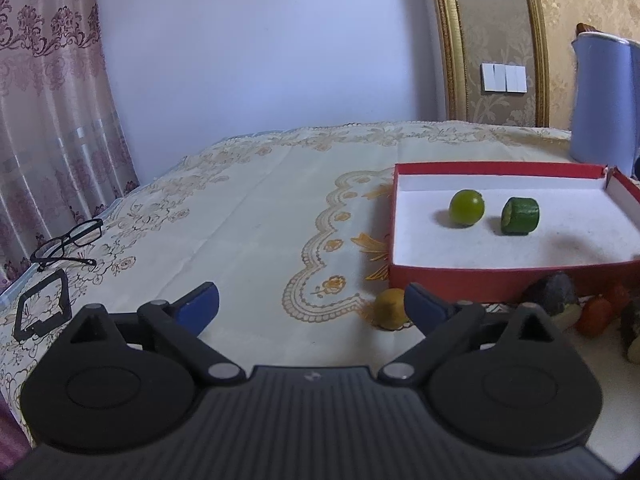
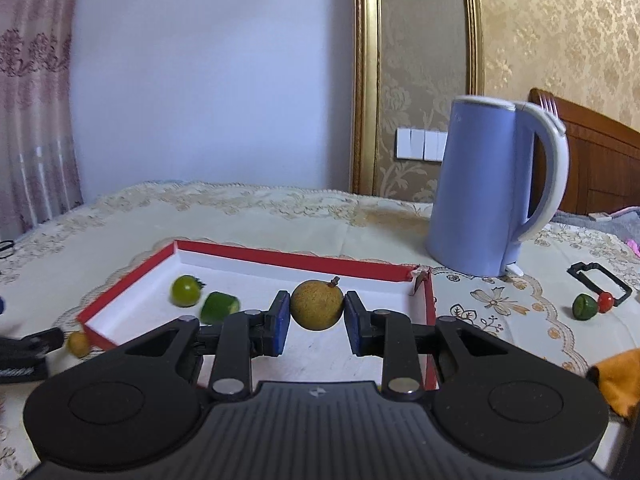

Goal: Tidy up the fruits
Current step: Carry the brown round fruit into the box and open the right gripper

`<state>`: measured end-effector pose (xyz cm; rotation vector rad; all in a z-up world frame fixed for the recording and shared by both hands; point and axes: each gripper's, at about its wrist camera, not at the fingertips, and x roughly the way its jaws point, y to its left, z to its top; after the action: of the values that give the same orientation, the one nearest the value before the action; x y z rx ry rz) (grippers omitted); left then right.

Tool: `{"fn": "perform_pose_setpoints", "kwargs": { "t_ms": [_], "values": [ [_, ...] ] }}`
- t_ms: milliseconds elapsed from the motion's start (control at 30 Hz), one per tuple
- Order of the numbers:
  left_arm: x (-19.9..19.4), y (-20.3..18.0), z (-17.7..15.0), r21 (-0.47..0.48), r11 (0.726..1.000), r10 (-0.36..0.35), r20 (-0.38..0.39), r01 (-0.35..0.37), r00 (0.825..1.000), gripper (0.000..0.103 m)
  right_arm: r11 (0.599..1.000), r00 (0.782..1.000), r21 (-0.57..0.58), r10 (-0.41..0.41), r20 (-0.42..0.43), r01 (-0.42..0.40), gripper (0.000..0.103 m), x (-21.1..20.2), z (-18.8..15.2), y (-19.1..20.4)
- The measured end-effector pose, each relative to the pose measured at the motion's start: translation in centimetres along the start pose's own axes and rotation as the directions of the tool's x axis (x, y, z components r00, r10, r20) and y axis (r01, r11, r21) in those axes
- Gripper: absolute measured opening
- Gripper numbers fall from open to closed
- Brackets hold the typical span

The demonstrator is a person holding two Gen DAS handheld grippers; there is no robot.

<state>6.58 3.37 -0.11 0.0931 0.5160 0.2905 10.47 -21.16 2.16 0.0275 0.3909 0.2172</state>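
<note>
A red box with a white inside [image 1: 480,276] [image 2: 288,261] holds a green round fruit [image 1: 466,208] [image 2: 185,290] and a green cucumber piece [image 1: 520,216] [image 2: 219,306]. My right gripper [image 2: 316,320] is shut on a tan longan [image 2: 317,305] and holds it over the box. My left gripper [image 1: 312,304] is open and empty above the tablecloth. A second tan longan [image 1: 390,309] [image 2: 78,343] lies on the cloth by the box's near left corner, just beside my left gripper's right finger.
A blue kettle [image 2: 492,188] stands behind the box. Right of it lie a lime half [image 2: 585,306], a red cherry tomato [image 2: 605,301] and a black frame [image 2: 600,282]. Glasses [image 1: 68,244] lie at far left. Dark and orange pieces [image 1: 596,312] sit in front of the box.
</note>
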Motion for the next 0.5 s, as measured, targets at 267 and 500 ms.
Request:
{"fn": "perform_pose_setpoints", "kwargs": {
  "t_ms": [267, 500],
  "values": [
    [0.3, 0.5, -0.2, -0.001, 1.000, 0.025, -0.009, -0.025, 1.000, 0.100, 0.999, 0.996, -0.010, -0.047, -0.076, 0.046, 0.028, 4.5, 0.8, -0.6],
    [0.4, 0.8, -0.2, 0.001, 0.999, 0.046, -0.009, -0.046, 0.999, 0.103, 0.998, 0.989, 0.005, -0.065, -0.131, 0.066, 0.028, 6.9, 0.7, -1.4]
  ]
}}
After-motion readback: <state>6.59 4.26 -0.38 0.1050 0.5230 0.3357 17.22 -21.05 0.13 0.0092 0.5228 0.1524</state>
